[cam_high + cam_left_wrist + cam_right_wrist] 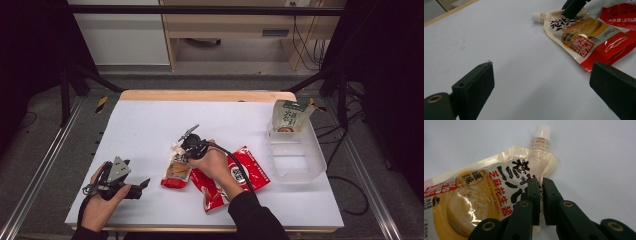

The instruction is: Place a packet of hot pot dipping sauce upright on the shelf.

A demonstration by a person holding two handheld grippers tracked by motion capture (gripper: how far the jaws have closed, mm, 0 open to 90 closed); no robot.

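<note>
Right tongs (540, 185) pinched shut on spouted pouch (486, 202) edge below cap, left tongs (541, 82) wide open, apart

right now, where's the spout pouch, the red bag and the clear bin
spout pouch (474, 202): right gripper view, on its printed front.
red bag (252, 170): high view, on its bare right half.
clear bin (320, 162): high view, on its right rim.
</note>
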